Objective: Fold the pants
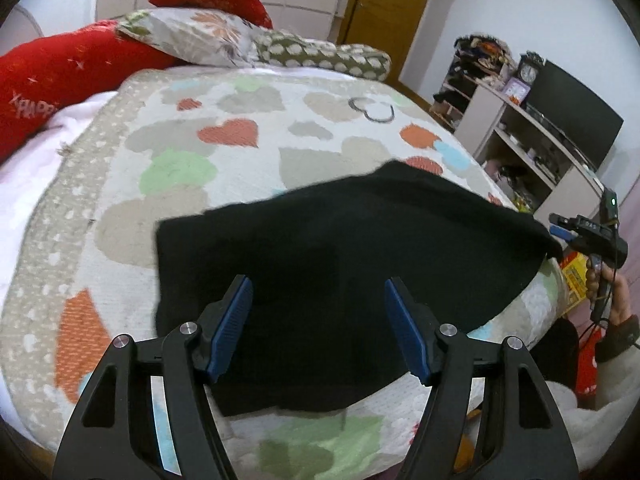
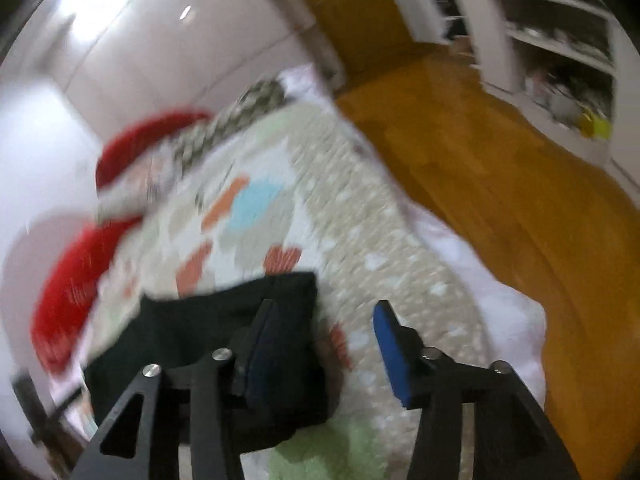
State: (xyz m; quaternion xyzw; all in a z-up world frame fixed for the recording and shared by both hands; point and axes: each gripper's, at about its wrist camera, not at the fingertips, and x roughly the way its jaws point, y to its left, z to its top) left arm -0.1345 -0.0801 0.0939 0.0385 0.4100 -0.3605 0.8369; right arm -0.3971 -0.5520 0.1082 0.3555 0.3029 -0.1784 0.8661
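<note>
The black pants (image 1: pixel 340 248) lie folded in a flat dark shape on the heart-patterned bedcover (image 1: pixel 180 168). My left gripper (image 1: pixel 318 280) hovers over their near part, open, its blue pads wide apart with nothing between them. In this view the right gripper (image 1: pixel 580 232) shows at the pants' right corner, held by a hand (image 1: pixel 616 296). The right wrist view is blurred. There the right gripper (image 2: pixel 325 304) stands open beside the pants (image 2: pixel 192 340). Its left finger is over their right edge and its right finger over the bare bedcover (image 2: pixel 360 220).
Red pillows (image 1: pixel 60 76) and a patterned pillow (image 1: pixel 208 36) lie at the head of the bed. A shelf unit with a dark screen (image 1: pixel 572 116) stands to the right, across a strip of wooden floor (image 2: pixel 480 168). A wooden door (image 1: pixel 384 4) is behind.
</note>
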